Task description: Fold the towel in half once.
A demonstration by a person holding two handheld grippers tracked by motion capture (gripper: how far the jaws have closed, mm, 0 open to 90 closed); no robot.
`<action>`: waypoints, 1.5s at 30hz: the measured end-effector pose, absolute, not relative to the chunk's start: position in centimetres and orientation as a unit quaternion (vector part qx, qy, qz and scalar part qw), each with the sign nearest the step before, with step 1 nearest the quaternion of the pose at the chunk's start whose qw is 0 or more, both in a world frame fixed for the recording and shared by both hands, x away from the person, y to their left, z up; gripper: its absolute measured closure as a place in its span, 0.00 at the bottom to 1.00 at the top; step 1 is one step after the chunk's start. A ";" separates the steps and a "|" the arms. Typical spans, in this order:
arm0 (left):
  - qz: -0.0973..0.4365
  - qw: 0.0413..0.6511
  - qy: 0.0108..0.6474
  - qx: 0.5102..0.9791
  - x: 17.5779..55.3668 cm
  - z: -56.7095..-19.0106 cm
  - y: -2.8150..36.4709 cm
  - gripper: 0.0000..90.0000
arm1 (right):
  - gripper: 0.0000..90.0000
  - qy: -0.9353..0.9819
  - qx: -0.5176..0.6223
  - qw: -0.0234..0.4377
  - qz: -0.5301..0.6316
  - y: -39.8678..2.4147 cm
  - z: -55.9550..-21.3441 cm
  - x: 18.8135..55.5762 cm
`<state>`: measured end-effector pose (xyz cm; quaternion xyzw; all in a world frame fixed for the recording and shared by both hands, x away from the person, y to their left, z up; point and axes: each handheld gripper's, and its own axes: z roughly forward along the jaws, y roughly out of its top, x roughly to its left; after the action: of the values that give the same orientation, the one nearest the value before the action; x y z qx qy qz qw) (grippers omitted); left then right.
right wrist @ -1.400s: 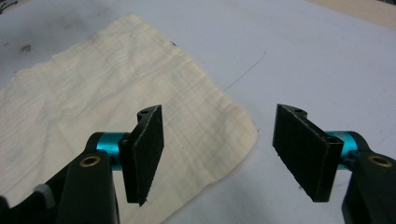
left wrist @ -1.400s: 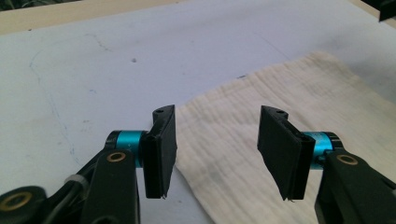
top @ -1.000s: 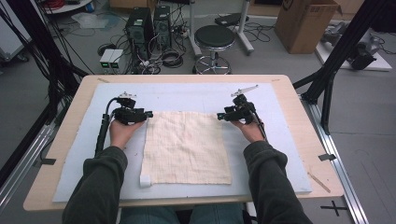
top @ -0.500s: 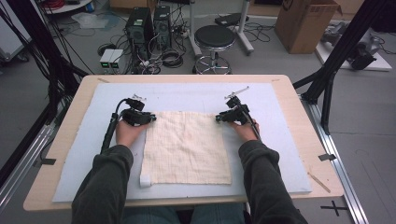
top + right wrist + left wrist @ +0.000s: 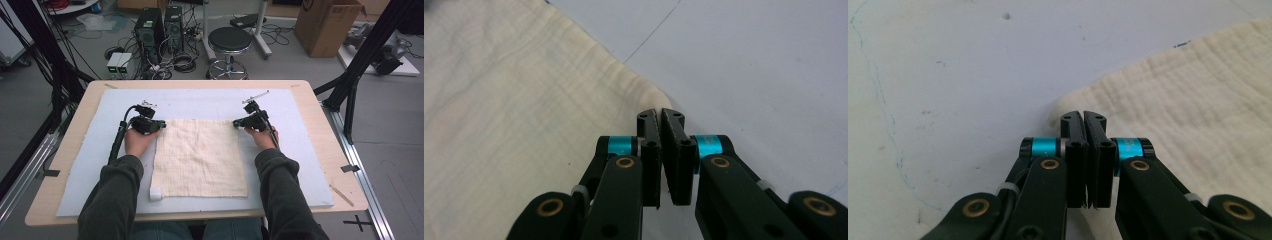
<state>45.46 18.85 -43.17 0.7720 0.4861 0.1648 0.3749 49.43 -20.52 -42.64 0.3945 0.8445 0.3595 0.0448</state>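
A cream waffle-weave cloth (image 5: 200,155) lies flat on a pale blue mat (image 5: 200,102). My left gripper (image 5: 161,125) sits at the cloth's far left corner, and my right gripper (image 5: 236,122) at its far right corner. In the left gripper view, the gripper (image 5: 1083,116) has its jaws pressed together on the corner of the cloth (image 5: 1198,100). In the right gripper view, the gripper (image 5: 659,114) is pinched the same way on the corner of the cloth (image 5: 499,100). Both pairs of jaws have just been closing.
The mat covers most of a wooden table (image 5: 65,165). A small white tag (image 5: 155,193) lies at the cloth's near left corner. Beyond the table's far edge stand a black stool (image 5: 230,40), computer towers (image 5: 160,25) and a cardboard box (image 5: 330,25).
Both grippers' jaws have drawn together at the cloth's far corners. The hands have stayed almost in place, and the cloth lies as before.
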 end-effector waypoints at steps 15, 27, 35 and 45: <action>0.174 0.437 0.483 0.738 44.9 -39.1 20.6 0.97 | 0.96 0.837 0.373 0.074 0.394 -20.5 -38.5 49.4; 0.175 0.440 0.469 0.745 43.8 -38.7 21.2 0.97 | 0.96 0.833 0.362 0.065 0.413 -21.1 -37.6 48.8; 0.175 0.453 0.453 0.747 42.6 -38.0 21.4 0.97 | 0.96 0.835 0.343 0.062 0.425 -21.2 -36.8 47.7; 0.169 0.468 0.442 0.746 41.2 -37.8 21.6 0.97 | 0.96 0.834 0.336 0.061 0.433 -21.8 -36.3 46.7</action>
<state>41.19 21.58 -37.79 0.7458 0.4425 0.1691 0.4684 46.72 -21.80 -36.25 0.3357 0.8342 0.4332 0.0614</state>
